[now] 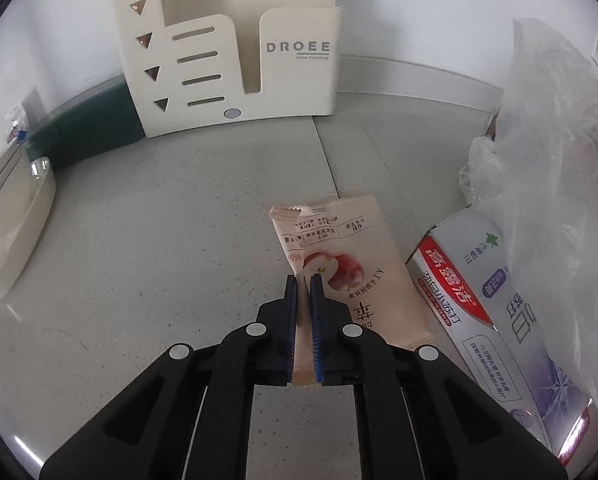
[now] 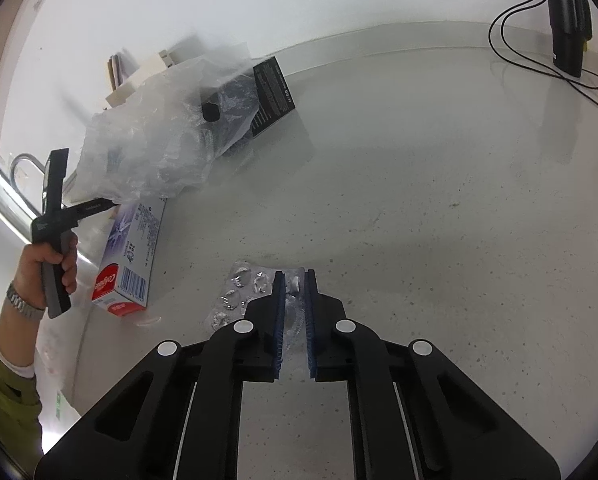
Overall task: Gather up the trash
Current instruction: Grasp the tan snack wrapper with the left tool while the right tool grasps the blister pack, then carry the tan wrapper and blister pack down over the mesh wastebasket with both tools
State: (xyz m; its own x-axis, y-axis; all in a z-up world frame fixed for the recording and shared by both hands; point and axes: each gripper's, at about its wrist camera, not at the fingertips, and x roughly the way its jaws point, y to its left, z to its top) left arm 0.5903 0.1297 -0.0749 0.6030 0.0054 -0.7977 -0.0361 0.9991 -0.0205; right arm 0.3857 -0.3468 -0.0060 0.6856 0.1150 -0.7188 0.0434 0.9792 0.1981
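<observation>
My left gripper (image 1: 303, 277) is shut on a pink snack wrapper (image 1: 351, 264) printed with an apple, held just above the grey counter. A Colgate toothpaste box (image 1: 487, 320) lies right of it, partly under a clear plastic bag (image 1: 559, 184). My right gripper (image 2: 295, 274) is shut on a silver blister pack (image 2: 243, 292), which sticks out to the left of the jaws over the counter. The toothpaste box (image 2: 131, 256) and plastic bag (image 2: 159, 136) lie to its left, with the left gripper's handle (image 2: 55, 232) in a hand beside them.
A cream DROEE organiser (image 1: 235, 60) stands at the back wall, with a dark green object (image 1: 91, 136) and a cream tray (image 1: 15, 224) at left. A black box (image 2: 271, 92) leans behind the bag. A black device with cables (image 2: 567, 20) stands far right.
</observation>
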